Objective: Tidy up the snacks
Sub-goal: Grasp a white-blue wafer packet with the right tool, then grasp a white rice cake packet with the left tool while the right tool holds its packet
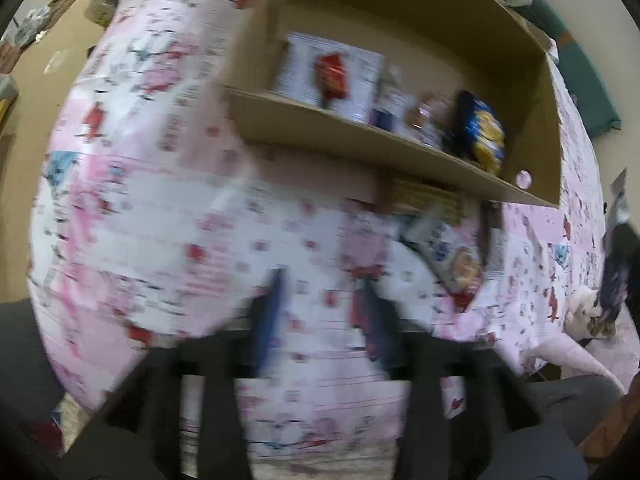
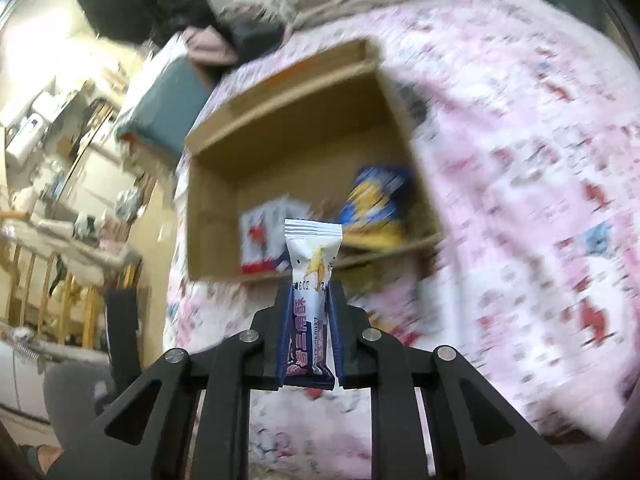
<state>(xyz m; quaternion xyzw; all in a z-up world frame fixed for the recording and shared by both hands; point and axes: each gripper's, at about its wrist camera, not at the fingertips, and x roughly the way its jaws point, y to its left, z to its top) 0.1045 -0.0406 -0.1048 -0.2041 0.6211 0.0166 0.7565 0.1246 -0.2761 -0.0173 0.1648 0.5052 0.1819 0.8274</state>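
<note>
Crinkly white snack packet (image 2: 310,296) sits pinched mid-body in my right gripper (image 2: 310,292), cardboard box (image 2: 304,120) at twelve o'clock; light, soft, slippery. Left gripper (image 1: 320,300) gapes empty.

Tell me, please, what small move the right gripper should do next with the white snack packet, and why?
Probably carry it forward over the cardboard box and release it there. The right gripper is shut on the white snack packet, held upright short of the box's near wall, and the box already holds a blue and yellow bag and a white box, with bare floor behind them.
</note>
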